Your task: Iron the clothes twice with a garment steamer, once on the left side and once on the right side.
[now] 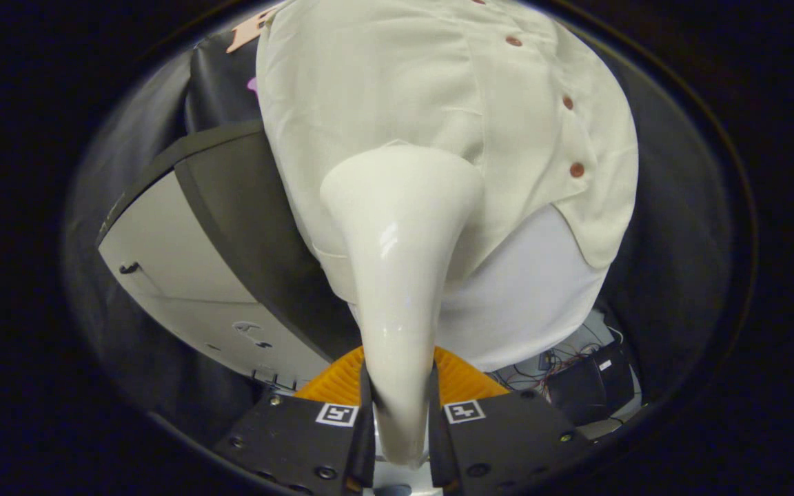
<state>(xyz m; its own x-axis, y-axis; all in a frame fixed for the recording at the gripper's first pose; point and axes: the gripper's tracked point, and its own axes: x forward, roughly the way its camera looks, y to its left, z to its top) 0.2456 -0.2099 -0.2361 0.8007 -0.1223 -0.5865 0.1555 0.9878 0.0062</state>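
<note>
A: What is the gripper [400,413] holding?

B: Its two fingers are clamped on the handle of the steamer [400,275], one on each side. The steamer's long axis runs straight ahead from the fingers, and its wide head seems to rest against the shirt [397,83]

A: Which part of the shirt?

B: The lower front, on the panel away from the buttons [577,169], close above the hem. I'd judge the next stroke must run along that panel, keeping the head flat
</note>
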